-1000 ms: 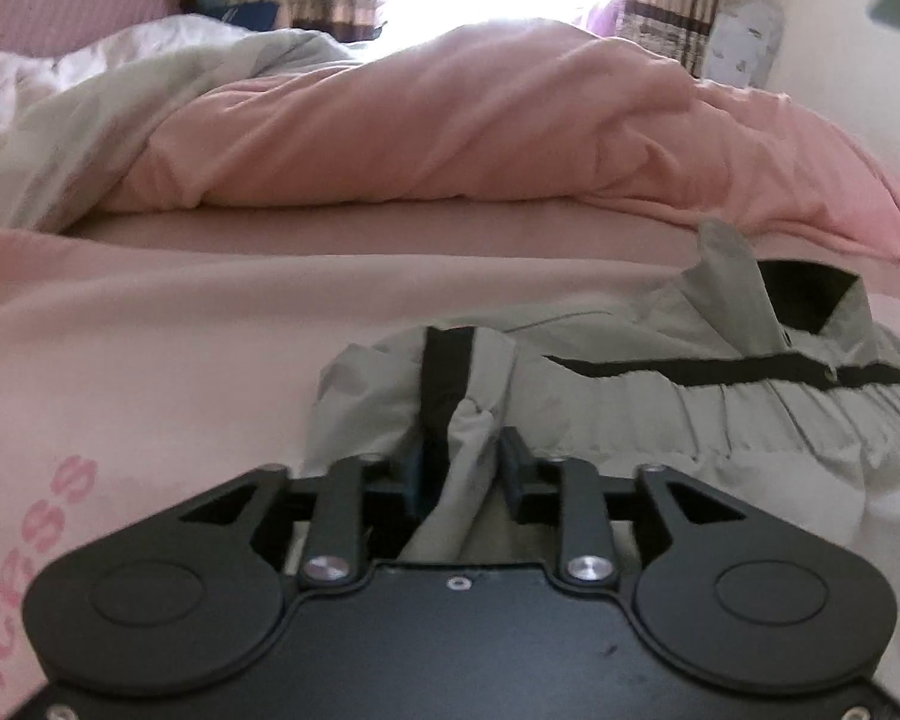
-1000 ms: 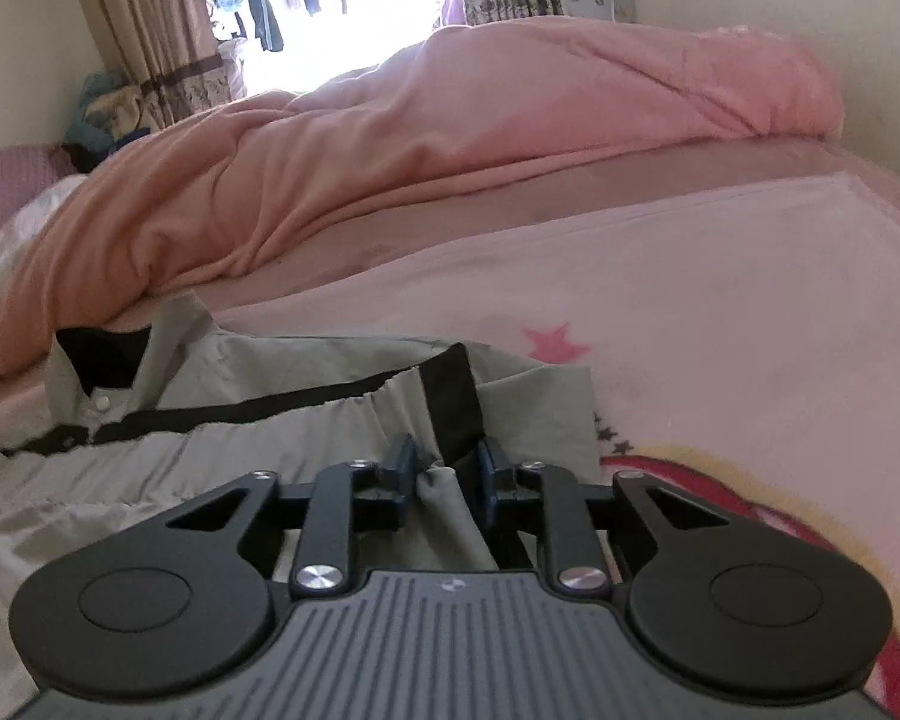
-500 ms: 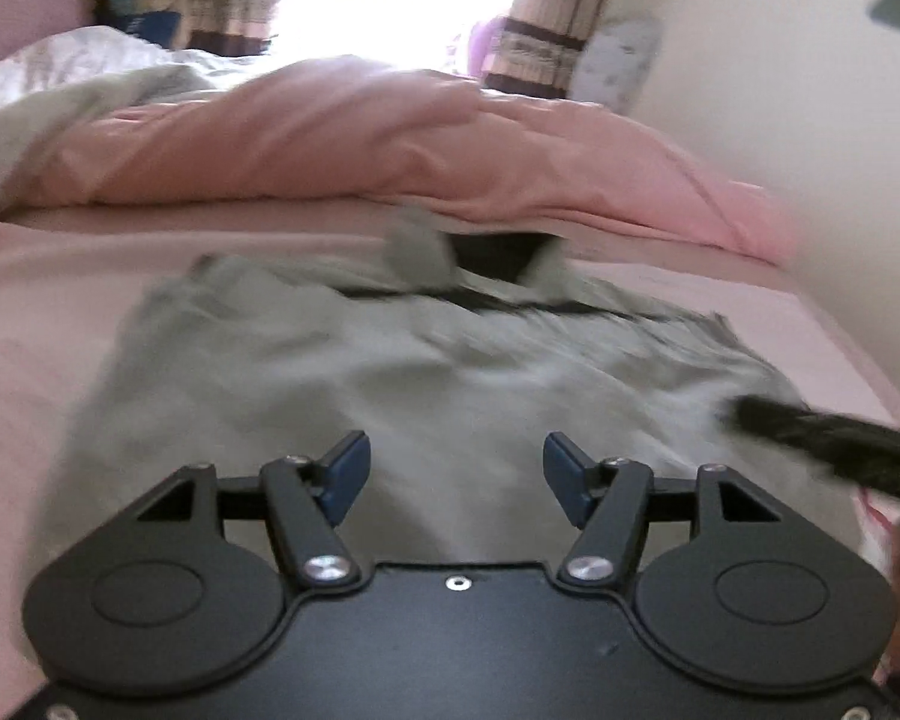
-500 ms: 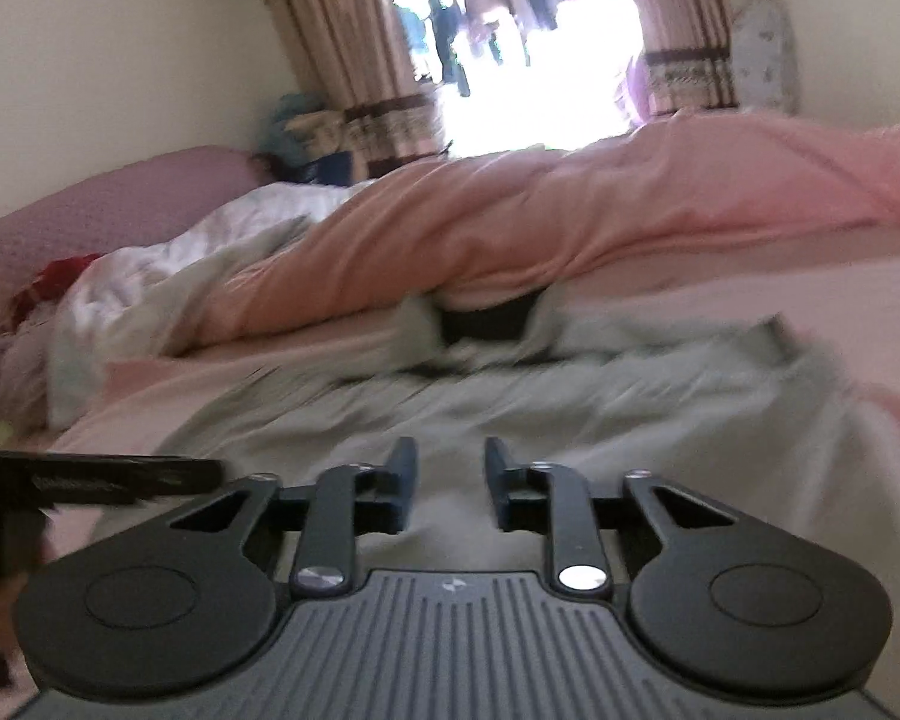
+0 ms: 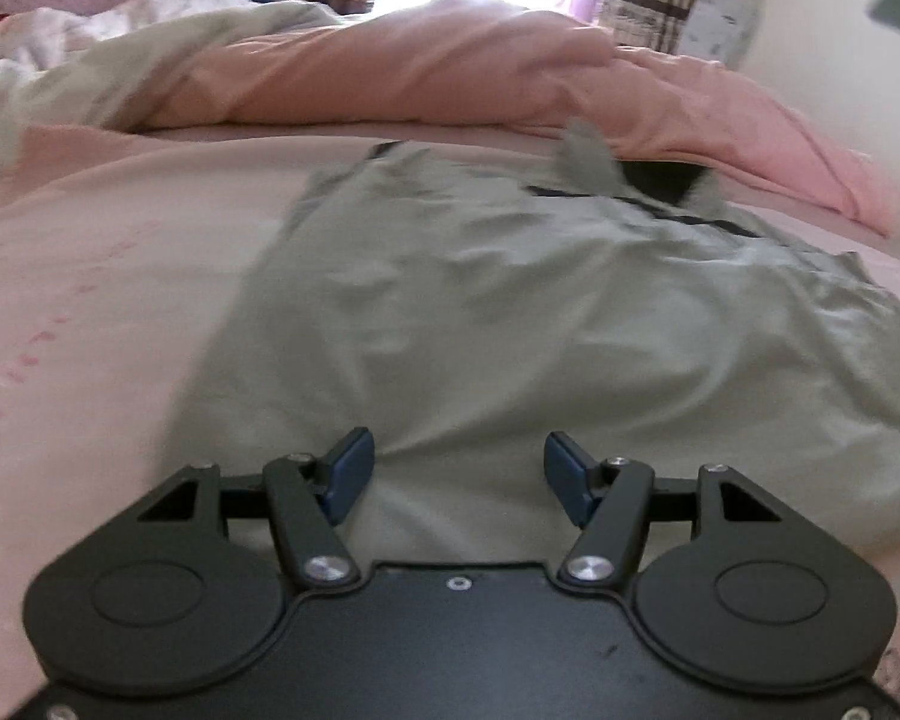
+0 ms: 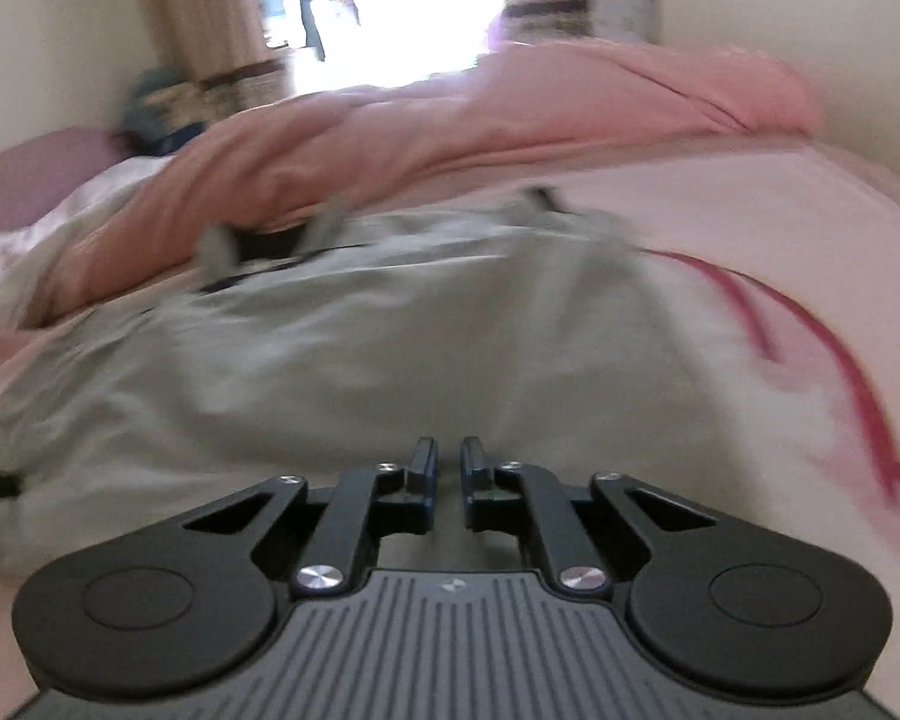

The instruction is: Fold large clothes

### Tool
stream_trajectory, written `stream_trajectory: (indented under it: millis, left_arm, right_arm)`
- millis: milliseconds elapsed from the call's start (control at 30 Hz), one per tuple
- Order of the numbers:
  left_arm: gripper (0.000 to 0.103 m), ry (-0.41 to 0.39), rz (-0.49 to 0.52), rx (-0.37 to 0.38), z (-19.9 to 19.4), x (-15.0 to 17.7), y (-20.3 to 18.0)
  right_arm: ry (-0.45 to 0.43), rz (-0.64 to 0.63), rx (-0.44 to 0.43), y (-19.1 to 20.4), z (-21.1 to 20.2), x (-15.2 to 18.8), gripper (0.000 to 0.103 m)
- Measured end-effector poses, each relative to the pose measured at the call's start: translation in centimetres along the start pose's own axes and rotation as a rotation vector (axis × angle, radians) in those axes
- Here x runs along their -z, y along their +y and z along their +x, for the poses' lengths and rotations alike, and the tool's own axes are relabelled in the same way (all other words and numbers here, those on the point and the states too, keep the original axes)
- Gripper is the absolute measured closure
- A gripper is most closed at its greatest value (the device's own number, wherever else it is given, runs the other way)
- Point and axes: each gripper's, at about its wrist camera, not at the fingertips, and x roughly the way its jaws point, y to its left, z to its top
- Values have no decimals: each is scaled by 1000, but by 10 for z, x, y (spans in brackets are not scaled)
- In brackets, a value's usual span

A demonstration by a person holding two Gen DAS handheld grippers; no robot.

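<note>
Shirt point(image 5: 510, 324): grey, black collar, now dropped flat beside pink duvet point(image 5: 426, 66).
Left gripper point(image 5: 456, 468): released, jaws wide.
Right gripper point(image 6: 447, 468): nearly clenched, empty.
Meaning: fold landed; regrasp next.

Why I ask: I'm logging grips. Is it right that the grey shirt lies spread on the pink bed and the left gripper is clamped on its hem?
Not quite. The left wrist view shows the left gripper open, holding nothing; the grey shirt does lie spread on the pink bed.

shirt point(image 5: 510, 330): pale grey-green, black trim | blanket point(image 5: 90, 300): pink | quilt point(image 5: 420, 72): salmon-pink
</note>
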Motion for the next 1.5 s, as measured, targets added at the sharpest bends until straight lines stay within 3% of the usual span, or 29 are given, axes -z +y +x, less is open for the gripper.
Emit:
stream_trajectory:
  millis: [100, 167, 300, 367, 433, 467, 533, 667, 733, 800, 1067, 1167, 1200, 1233, 1300, 1367, 1500]
  left_arm:
    - [40, -16, -27, 34, -2, 4, 16]
    - [39, -26, -12, 16, 3, 3, 8]
    - [36, -13, 29, -13, 1, 0, 0]
    - [36, 10, -47, 12, -7, -3, 9]
    - [34, -8, -148, 53, -31, 2, 24]
    - [34, -13, -186, 46, -43, 6, 31]
    - [35, -22, -271, 26, -62, 19, 44]
    - [35, 4, -501, 134, -72, 52, 71]
    - [35, 23, -596, 182, -65, 64, 80]
    - [35, -9, -635, 198, -65, 65, 82]
    - [30, -115, -830, 268, -42, 58, 101]
    - [46, -112, -842, 261, -38, 53, 103]
    - [77, -92, -830, 225, -38, 51, 102]
    - [89, -70, -812, 183, -37, 49, 102]
    - [96, -70, -829, 220, -38, 51, 108]
    - [99, -97, -830, 258, -49, 50, 111]
    - [100, -171, -733, 290, -86, 42, 101]
  right_arm:
    - [4, 86, -33, -30, 2, 2, 103]
    - [0, 129, -59, -37, 5, 6, 103]
    - [-11, 100, -35, -29, 7, 7, 102]
    - [18, 129, -52, -29, 0, 2, 83]
    - [23, 221, -100, -37, -20, 0, 49]
    - [2, 270, -144, -42, -35, 3, 46]
    - [-24, 349, -216, -54, -54, 12, 46]
    - [31, 555, -297, -79, -63, 39, 46]
    - [67, 609, -290, -88, -56, 51, 46]
    - [80, 642, -262, -94, -49, 60, 47]
    - [-26, 774, -301, -106, -27, 61, 47]
    - [-42, 792, -288, -103, -20, 55, 47]
    - [-44, 799, -283, -102, -19, 54, 47]
    - [-44, 806, -279, -102, -21, 56, 55]
    - [-44, 823, -252, -104, -21, 56, 88]
    - [-38, 842, -269, -108, -21, 56, 93]
    - [-74, 813, -296, -111, -44, 49, 97]
